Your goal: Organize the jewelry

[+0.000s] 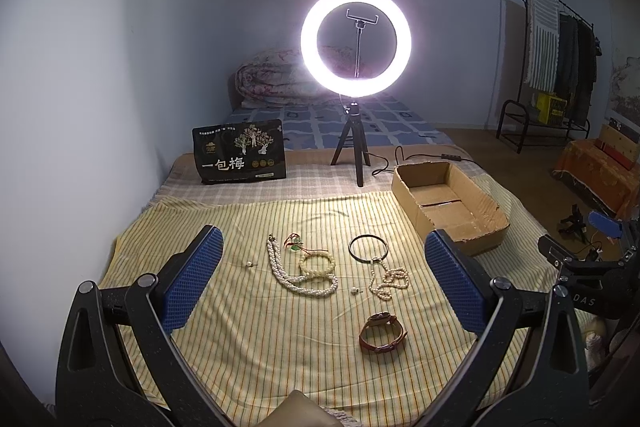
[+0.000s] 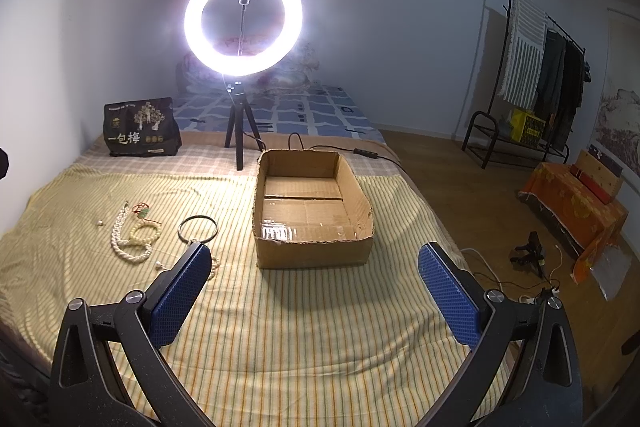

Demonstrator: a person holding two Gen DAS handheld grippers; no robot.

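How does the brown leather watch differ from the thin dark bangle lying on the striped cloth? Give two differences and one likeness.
The watch is a broad brown strap with a buckle; the bangle is a thin dark hoop. The watch lies alone; the bangle has a pearl strand at its near edge. Both rest outside the cardboard box.

Yellow-striped cloth [image 1: 248,327], brown cardboard box [image 2: 316,251], blue-padded tongs [image 1: 324,283].

We note left gripper [image 1: 324,283] jaws wide apart, holding nothing, above striped cloth [image 1: 248,339]. Pearl necklace [image 1: 298,273], black ring [image 1: 368,247], brown watch [image 1: 382,333] between fingers. Cardboard box [image 1: 448,205] to right, empty.
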